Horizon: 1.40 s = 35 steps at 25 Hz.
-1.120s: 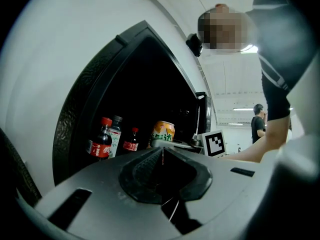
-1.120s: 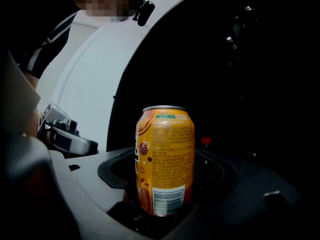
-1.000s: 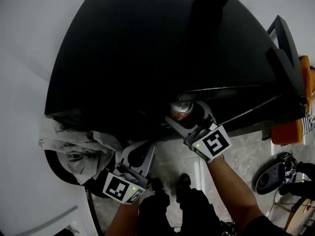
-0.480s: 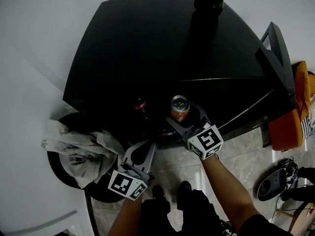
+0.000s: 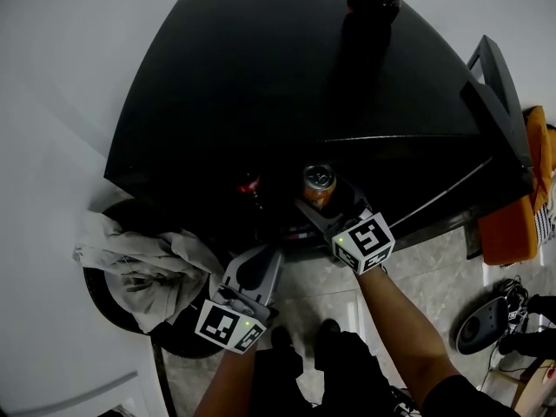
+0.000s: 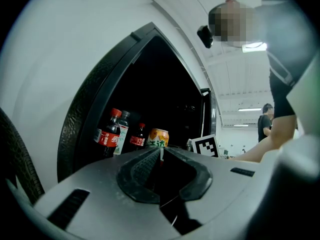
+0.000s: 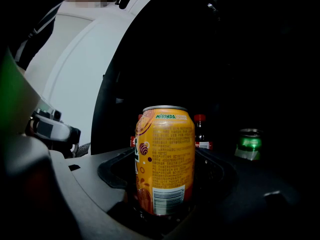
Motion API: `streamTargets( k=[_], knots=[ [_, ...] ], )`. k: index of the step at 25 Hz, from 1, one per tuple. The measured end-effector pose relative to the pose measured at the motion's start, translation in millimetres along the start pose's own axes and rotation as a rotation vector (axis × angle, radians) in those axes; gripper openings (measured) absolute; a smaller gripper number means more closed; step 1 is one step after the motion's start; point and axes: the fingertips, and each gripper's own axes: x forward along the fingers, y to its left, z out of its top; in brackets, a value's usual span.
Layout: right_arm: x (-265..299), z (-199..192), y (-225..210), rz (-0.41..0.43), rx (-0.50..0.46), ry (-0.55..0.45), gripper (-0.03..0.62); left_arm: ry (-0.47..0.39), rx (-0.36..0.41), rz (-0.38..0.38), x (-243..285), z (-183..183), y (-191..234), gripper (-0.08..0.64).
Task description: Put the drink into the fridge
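Note:
An orange Mirinda can (image 7: 165, 164) stands upright between the jaws of my right gripper (image 7: 166, 176), which is shut on it. From the head view the can (image 5: 319, 181) and right gripper (image 5: 320, 201) are at the open front of the black fridge (image 5: 252, 85). Inside the fridge I see red-capped cola bottles (image 6: 111, 134) and a green can (image 7: 249, 143). My left gripper (image 5: 263, 261) hangs lower left of the opening, its jaws shut on nothing (image 6: 161, 153). The left gripper view also shows the orange can (image 6: 158, 137) beside the bottles.
The fridge door (image 5: 495, 102) stands open at the right. A grey cloth (image 5: 139, 263) lies over a dark round seat at the left. An orange object (image 5: 508, 224) sits by the door. Black gear (image 5: 486, 315) lies on the floor at right.
The right gripper has carried the can a little farther into the fridge opening. A red-capped bottle has come into the head view. The left gripper has barely moved.

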Motion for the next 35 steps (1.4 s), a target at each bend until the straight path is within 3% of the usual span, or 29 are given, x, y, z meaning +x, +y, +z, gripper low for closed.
streamTargets(
  k=[17, 30, 35],
  knots=[
    [16, -12, -4, 0.008, 0.007, 0.024, 0.281, -0.005, -0.004, -0.001, 5, -1, 3, 0.011],
    [21, -27, 11, 0.023, -0.117, 0.14, 0.281, -0.011, -0.009, -0.002, 7, 7, 3, 0.011],
    [19, -29, 11, 0.016, -0.108, 0.152, 0.282, -0.01, -0.014, -0.005, 5, 10, 1, 0.011]
  ],
)
